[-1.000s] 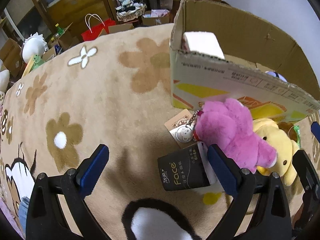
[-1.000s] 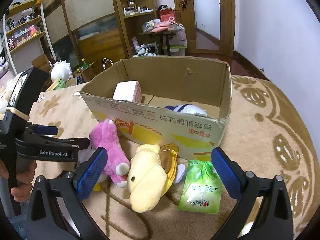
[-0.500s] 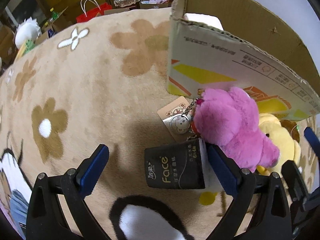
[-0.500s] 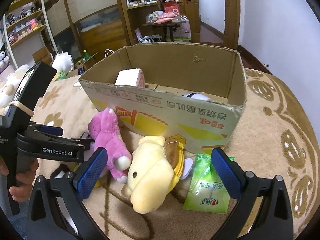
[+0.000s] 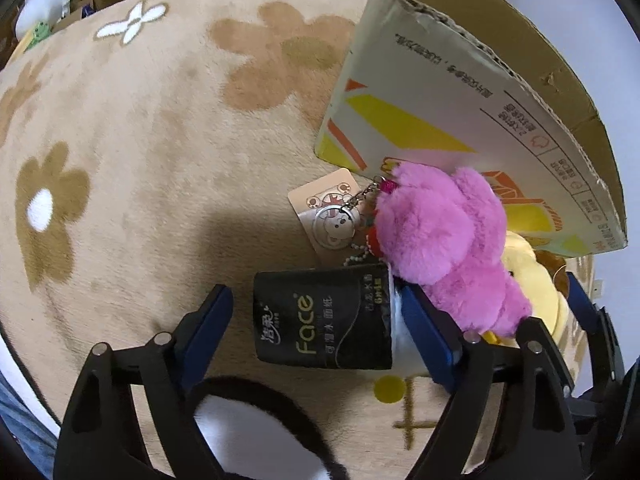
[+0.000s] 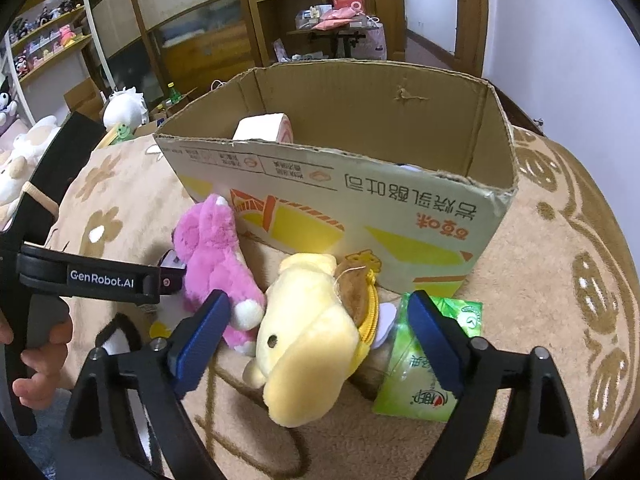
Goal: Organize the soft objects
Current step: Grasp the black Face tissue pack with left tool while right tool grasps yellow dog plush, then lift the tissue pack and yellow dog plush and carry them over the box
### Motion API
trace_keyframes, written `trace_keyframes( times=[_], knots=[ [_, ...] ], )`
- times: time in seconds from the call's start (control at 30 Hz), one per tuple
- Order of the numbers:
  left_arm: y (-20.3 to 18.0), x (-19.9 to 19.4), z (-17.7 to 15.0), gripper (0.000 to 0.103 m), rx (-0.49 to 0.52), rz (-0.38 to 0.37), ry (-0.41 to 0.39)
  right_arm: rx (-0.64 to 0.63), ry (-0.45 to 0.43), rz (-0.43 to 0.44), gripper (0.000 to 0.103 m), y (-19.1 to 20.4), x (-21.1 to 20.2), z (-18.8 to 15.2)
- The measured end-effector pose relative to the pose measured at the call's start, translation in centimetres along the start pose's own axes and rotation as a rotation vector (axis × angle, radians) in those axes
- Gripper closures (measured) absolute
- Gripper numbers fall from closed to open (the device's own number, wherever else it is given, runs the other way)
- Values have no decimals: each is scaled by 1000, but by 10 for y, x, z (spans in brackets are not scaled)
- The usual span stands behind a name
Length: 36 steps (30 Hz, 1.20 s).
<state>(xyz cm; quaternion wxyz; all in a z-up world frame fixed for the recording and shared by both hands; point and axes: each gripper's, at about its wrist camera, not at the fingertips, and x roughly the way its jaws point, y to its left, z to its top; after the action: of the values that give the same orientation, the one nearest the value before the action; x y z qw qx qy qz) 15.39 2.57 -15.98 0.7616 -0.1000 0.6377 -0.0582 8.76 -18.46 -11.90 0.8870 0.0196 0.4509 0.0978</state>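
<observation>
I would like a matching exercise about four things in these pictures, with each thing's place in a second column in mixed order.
Things:
1. black tissue pack
2. yellow plush
3. pink-ended roll
4. green tissue pack

Places:
A. inside the cardboard box
B. between the left gripper fingers
C. on the blanket, under the right gripper's right-hand finger
D. between the right gripper fingers

Pairs: 1-B, 2-D, 3-A, 4-C

You're in a lived-in home room. Wooden shelving [image 6: 52,40] holds plush figures, a flower-patterned beige rug [image 5: 140,128] covers the floor. A cluttered side table [image 6: 340,30] stands by a wooden door [image 6: 472,12].
</observation>
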Motion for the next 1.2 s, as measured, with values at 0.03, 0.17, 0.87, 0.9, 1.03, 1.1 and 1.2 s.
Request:
trace_keyframes(
  times=[0.03,0.17,0.87,0.9,1.03,1.1,1.2],
  knots=[
    [1,0,0,24,-1,-12,-1,-1,1,2,14,0,0,0],
    [1,0,-3,35,4,-41,-6,1,12,18,19,1,2,0],
    [-22,-24,-11,42,97,62,-115,46,25,39,65,-7,-8,1],
    [-22,-26,-11,42,98,67,-120,44,24,39,65,-6,-8,1],
    [-23,-40,-16,42,93,82,-152,37,30,44,62,-5,-6,0],
    [-21,-42,-16,42,94,95,-169,53,45,59,59,-6,-2,-2],
    [-25,-48,-20,42,105,117,-197,71,58,79,59,-8,3,-2]
  ],
)
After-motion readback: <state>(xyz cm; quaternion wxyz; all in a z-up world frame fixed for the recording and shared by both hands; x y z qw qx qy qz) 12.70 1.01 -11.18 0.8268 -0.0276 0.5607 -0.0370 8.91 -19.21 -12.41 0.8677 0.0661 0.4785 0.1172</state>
